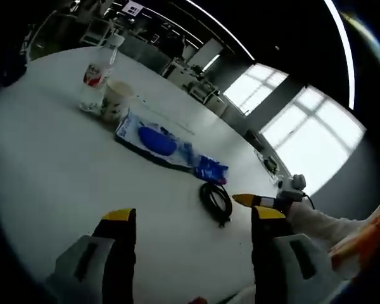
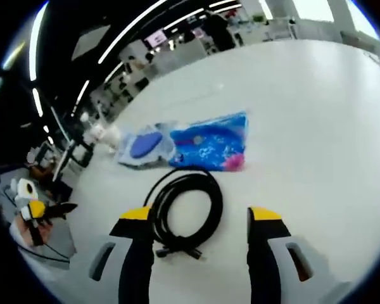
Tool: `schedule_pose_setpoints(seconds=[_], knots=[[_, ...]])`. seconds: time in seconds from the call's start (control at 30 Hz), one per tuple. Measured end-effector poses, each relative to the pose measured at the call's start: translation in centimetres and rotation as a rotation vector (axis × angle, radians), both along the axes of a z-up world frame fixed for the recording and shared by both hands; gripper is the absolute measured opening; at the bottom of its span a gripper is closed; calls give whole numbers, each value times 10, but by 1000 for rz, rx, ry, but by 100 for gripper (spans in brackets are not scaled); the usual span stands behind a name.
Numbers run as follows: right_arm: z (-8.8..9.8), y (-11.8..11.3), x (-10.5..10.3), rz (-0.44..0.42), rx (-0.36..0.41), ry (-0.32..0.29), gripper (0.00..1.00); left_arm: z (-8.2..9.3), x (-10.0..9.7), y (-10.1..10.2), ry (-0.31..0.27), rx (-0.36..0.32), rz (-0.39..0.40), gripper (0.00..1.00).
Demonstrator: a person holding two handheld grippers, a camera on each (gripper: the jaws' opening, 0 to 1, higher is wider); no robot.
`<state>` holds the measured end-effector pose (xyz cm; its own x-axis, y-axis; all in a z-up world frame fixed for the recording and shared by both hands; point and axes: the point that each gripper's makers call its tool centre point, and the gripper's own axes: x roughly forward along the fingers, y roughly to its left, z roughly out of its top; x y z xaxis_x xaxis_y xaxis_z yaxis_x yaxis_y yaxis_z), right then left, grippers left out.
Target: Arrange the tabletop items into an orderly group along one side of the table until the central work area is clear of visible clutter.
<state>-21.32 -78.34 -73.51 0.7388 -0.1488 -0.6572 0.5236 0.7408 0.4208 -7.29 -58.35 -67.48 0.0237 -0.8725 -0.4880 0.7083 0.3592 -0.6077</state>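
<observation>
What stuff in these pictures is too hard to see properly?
- Left gripper view: the bottle label is too small and blurred to read.
- Left gripper view: the cup stands against the bottle; its inside is hidden.
- Both views: printing on the blue packets is blurred.
- Right gripper view: the cable coil's near edge sits behind the right tool.
- Right gripper view: far desks are too small.

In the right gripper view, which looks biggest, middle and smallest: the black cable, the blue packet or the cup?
1. Coiled black cable, but it lies nearest the camera, so that may flatter it.
2. Blue packet, looking nearly as big.
3. Cup, tiny and far away.
</observation>
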Motion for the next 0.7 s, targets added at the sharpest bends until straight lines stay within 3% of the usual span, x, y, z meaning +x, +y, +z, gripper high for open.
schedule_pose_setpoints(seconds=[0.07, 0.33, 0.47, 0.6, 0.7], knots=[[3, 5, -3, 13, 6, 8, 63, -6, 7, 5, -14, 31, -7, 85], [27, 25, -12, 29, 18, -44, 74, -10, 44, 22, -81, 89, -14, 85], [35, 31, -16, 41, 0, -45, 75, -10, 63, 31, -127, 119, -26, 85], [46, 34, -20, 0, 30, -86, 81, -3, 79, 42, -161, 149, -39, 84], [51, 41, -23, 4, 34, -79, 82, 3, 92, 49, -186, 167, -39, 85]])
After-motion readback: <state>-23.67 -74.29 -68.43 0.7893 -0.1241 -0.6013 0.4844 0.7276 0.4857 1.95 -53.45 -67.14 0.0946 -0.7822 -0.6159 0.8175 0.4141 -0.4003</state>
